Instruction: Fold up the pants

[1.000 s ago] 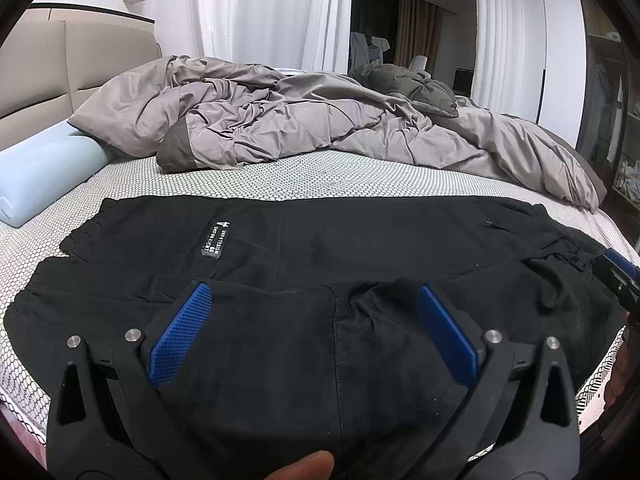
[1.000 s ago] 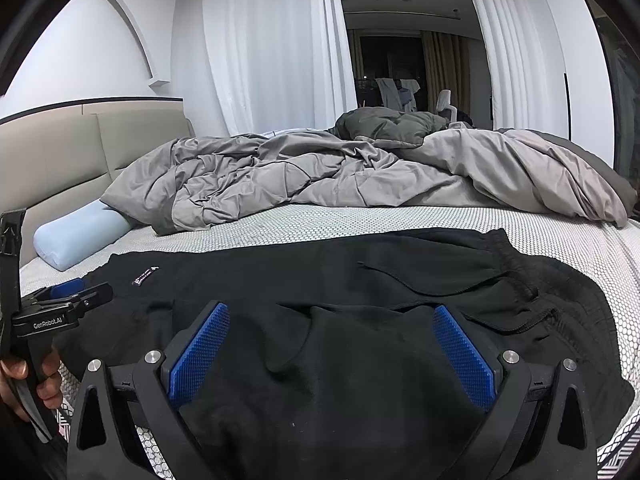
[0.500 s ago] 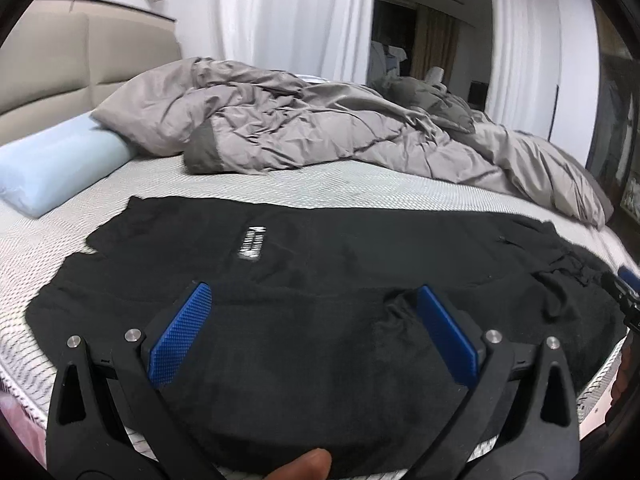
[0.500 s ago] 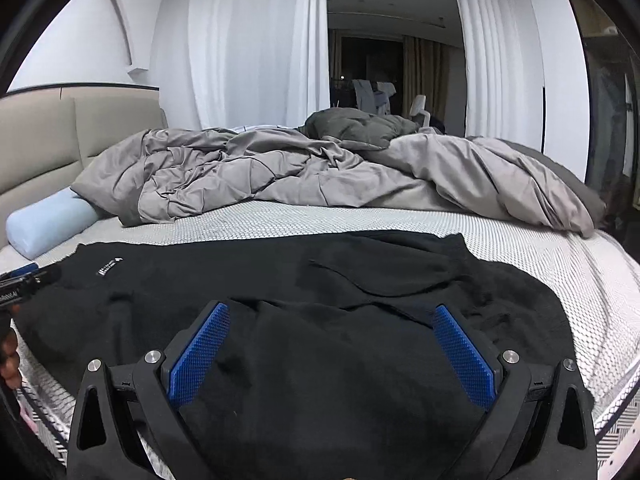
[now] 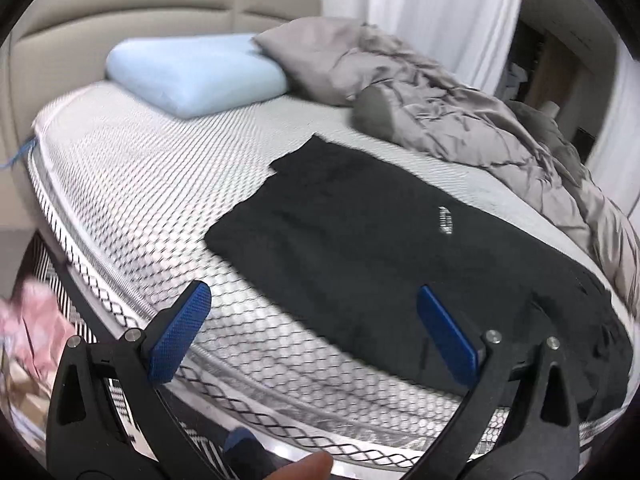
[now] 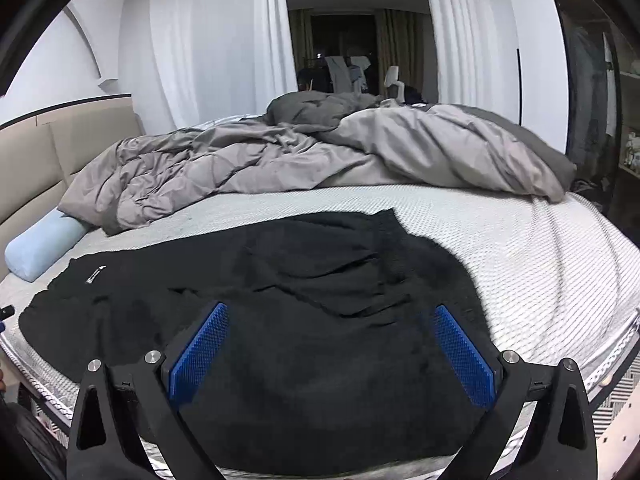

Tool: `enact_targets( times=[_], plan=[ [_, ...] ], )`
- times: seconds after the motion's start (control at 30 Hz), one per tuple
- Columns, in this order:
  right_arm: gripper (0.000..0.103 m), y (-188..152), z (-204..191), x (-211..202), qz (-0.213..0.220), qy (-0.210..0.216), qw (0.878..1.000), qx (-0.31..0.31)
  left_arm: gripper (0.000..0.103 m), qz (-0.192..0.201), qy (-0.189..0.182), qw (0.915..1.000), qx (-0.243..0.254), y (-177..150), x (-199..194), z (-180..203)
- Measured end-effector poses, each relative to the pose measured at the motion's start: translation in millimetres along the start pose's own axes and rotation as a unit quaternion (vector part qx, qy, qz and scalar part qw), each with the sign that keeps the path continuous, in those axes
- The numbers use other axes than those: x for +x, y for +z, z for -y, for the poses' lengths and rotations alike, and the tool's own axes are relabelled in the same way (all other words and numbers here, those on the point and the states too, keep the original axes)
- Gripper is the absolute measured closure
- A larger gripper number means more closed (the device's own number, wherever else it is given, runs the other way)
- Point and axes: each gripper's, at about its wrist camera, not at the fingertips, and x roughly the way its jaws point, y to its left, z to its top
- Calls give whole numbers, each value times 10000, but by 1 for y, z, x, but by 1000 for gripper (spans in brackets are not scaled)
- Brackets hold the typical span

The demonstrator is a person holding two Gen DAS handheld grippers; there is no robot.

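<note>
Black pants (image 6: 304, 320) flat on bed (image 6: 520, 248), near duvet (image 6: 280, 160), left gripper (image 5: 320, 336) spread wide, empty, right gripper (image 6: 332, 352) spread wide, empty, above pants

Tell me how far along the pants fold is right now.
Done: the black pants lie spread on the mattress, apparently already doubled lengthwise, label facing up. In hand: nothing; the left tongs and right tongs are both open, clear of the fabric, the left off the cuff end. Left: probably grasping an end and folding across; no crosswise fold shows.
</note>
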Motion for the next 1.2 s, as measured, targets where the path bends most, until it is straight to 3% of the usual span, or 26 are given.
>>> enact_targets(
  times=[0.1, 0.2, 0.3, 0.4, 0.43, 0.47, 0.63, 0.77, 0.87, 0.93, 1.03, 1.1, 1.2],
  plan=[
    [0, 10, 15, 2, 17, -286, 9996, -57, 7, -272, -149, 9992, -244, 3, 14, -20],
    [0, 10, 25, -2, 22, -393, 9992, 9, 25, -749, -616, 9921, -800, 3, 40, -43],
    [0, 4, 28, -6, -2, -410, 9992, -8, 34, -783, -826, 9875, -1091, 6, 59, -60],
    [0, -6, 30, -8, -126, -530, 9985, -18, 70, -768, -925, 9819, -1463, 10, 73, -73],
    [0, -10, 31, -9, -152, -544, 9984, 12, 96, -714, -865, 9818, -1534, 14, 78, -75],
    [0, -15, 32, -10, -196, -547, 9983, 70, 101, -607, -782, 9830, -1545, 16, 77, -82],
    [0, -40, 47, -19, -417, -703, 9954, 489, 102, 64, -306, 9888, -1462, 30, 56, -113],
    [0, -60, 72, -14, -818, -639, 9887, 1086, 102, -115, -132, 9883, -1512, 29, 68, -130],
    [0, -70, 88, -2, -1044, -140, 9789, 1752, 102, -103, 8, 9924, -1225, 25, 71, -122],
    [4, -76, 94, 7, -1055, 229, 9732, 2030, 102, -148, -20, 9924, -1219, 20, 71, -120],
    [10, -82, 104, 26, -1253, 285, 9654, 2270, 102, -203, -50, 9919, -1254, 18, 76, -111],
    [25, -84, 108, 33, -1390, 296, 9582, 2482, 102, -214, -71, 9918, -1258, 15, 75, -110],
    [29, -82, 112, 31, -1376, 424, 9565, 2536, 102, -199, -85, 9923, -1222, 10, 68, -113]
  ],
)
